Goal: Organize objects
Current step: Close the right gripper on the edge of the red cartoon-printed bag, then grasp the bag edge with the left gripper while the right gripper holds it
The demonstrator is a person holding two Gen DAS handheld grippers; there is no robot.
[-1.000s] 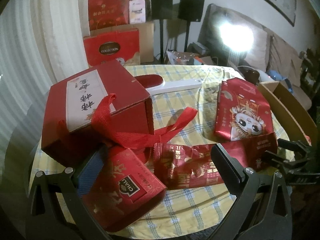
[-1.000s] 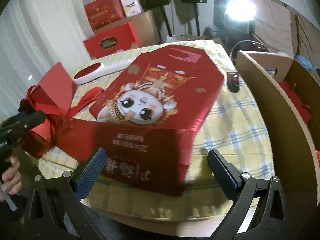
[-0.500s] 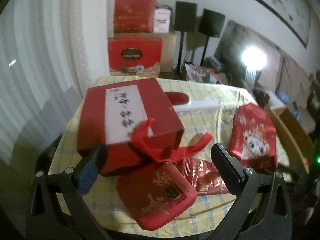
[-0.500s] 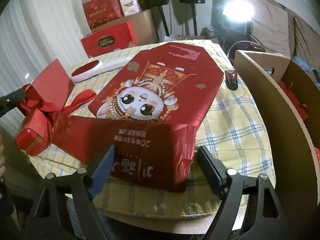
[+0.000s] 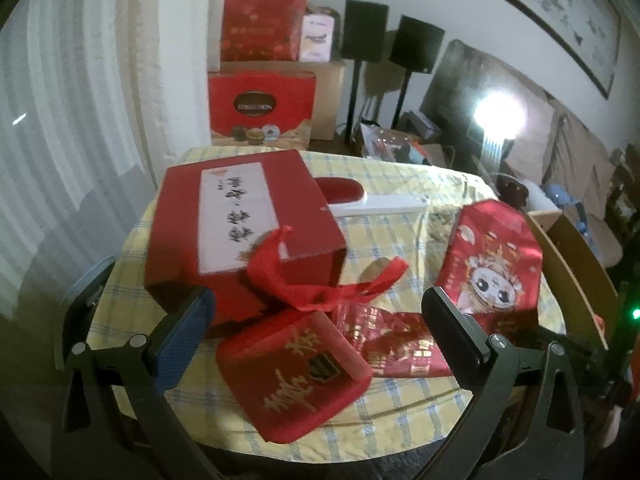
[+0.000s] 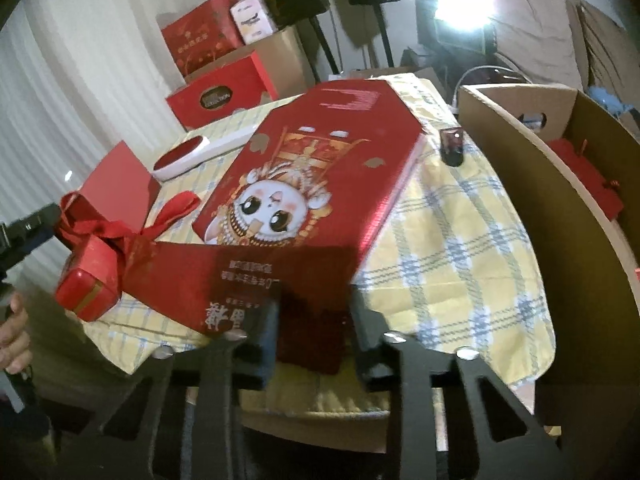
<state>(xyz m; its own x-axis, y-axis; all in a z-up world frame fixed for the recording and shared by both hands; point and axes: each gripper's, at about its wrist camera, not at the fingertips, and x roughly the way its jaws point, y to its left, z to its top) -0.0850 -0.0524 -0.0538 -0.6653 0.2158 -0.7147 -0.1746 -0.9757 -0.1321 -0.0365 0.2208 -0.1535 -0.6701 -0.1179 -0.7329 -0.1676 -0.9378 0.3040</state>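
Note:
A flat red box with a cartoon face (image 6: 320,184) lies on the yellow checked table (image 6: 460,248). Its long red flap (image 6: 240,276) hangs over the near edge. My right gripper (image 6: 314,320) has its jaws closing, and the pads press the end of that flap from both sides. My left gripper (image 5: 318,294) stands open above a small red tin with gold characters (image 5: 296,372), holding nothing. Behind the tin sits a big red box with a white label (image 5: 240,232) and a red ribbon (image 5: 320,284). The cartoon box (image 5: 492,264) lies to the right.
A white tool with a red pad (image 5: 376,202) lies at the table's far side. An open cardboard box (image 6: 520,160) stands against the table's right, holding red items. A small dark object (image 6: 452,144) sits near that edge. Red gift boxes (image 5: 260,108) are stacked behind.
My right gripper's jaws went from wide open to narrow, onto the flap's end. My left gripper pulled back and up from the red tin, which now looks smaller.

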